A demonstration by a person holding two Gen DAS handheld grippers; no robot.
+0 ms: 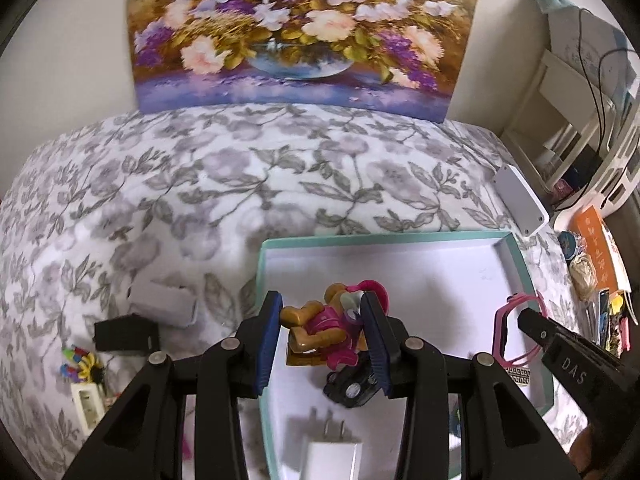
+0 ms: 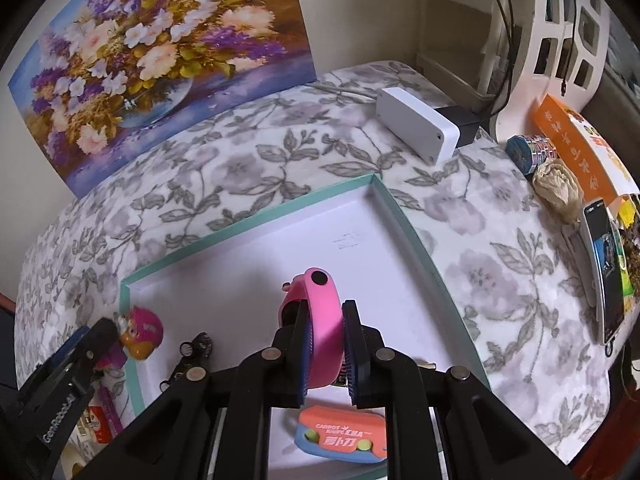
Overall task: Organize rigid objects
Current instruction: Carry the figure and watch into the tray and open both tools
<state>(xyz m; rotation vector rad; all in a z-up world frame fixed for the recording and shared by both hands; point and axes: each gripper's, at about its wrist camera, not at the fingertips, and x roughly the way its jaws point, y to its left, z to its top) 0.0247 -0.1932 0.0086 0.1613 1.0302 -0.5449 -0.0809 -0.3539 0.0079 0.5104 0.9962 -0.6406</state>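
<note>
The left gripper [image 1: 322,340] holds a small plastic toy dog figure in a pink helmet and pink vest [image 1: 320,320], its blue-padded jaws pinching the figure from both sides. The toy hangs above the white floor of a shallow cardboard box lid with a teal rim [image 1: 520,256], over its near left part. Just below it, a small black toy vehicle [image 1: 348,390] lies on the lid's floor, and a white plug-in charger [image 1: 328,452] lies nearer the camera.

The right gripper [image 2: 326,350] has its jaws pressed onto a pink silicone watch band [image 2: 320,320], gripping the strap on its flat sides so that the loop stands up ahead of the jaws. It, too, is over the lid's floor, toward the near right part. Under it lies an orange and blue plastic carrot knife toy [image 2: 340,436] (its label is partly readable).

The lid sits on a bed covered with a white blanket printed with grey leaves and flowers [image 1: 240,184]. From the right wrist view, a white rectangular device [image 2: 416,124] rests on the blanket beyond the lid's far corner, well apart from it. A floral painting [image 1: 304,28] leans against the wall at the back. On the blanket left of the lid lie a grey box [image 1: 164,306] and a black block [image 1: 126,336], near each other.
</note>
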